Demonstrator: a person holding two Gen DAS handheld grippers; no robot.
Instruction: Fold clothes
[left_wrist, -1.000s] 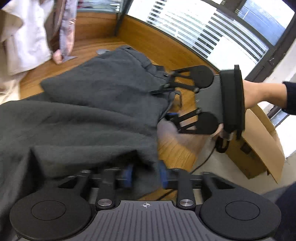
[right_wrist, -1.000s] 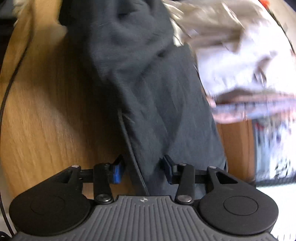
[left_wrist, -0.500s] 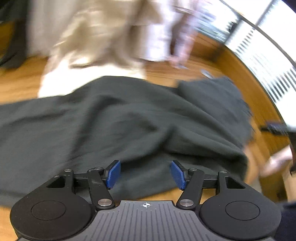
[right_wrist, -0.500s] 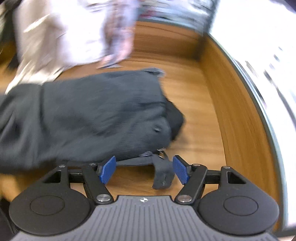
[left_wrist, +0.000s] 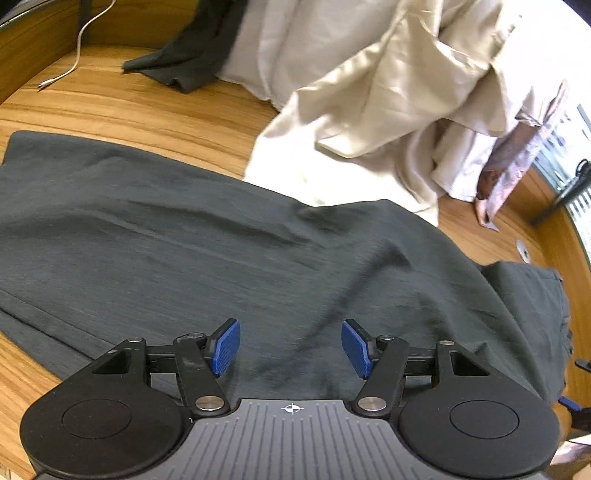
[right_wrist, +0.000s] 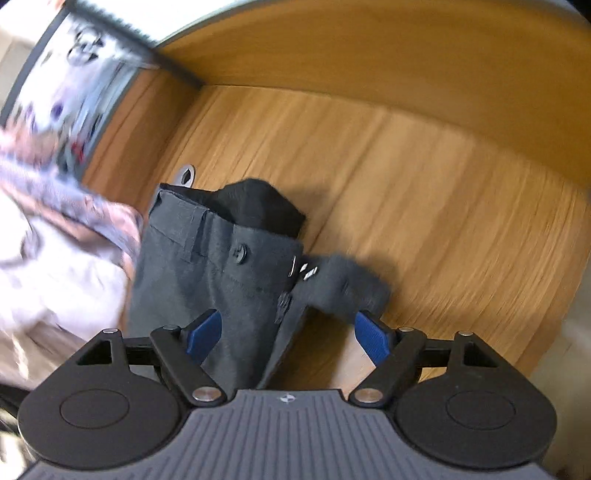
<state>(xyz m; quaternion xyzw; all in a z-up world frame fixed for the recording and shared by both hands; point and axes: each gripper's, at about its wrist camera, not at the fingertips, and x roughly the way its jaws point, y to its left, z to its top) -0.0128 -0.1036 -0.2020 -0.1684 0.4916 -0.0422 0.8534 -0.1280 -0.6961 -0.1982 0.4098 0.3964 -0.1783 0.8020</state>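
Both pairs of fingers stand wide apart holding nothing, the left gripper over the dark trousers spread ahead of it, the right gripper straddling their waistband, so pinching matching edges should, I reckon, fold them squarely.

left gripper sits at the lower centre of its frame, jaws spread wide; right gripper likewise.

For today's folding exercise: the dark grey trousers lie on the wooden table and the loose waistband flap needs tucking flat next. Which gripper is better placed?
The right gripper: open, with the waistband flap just ahead of its fingertips. The left gripper, also open, faces the leg fabric of the trousers.
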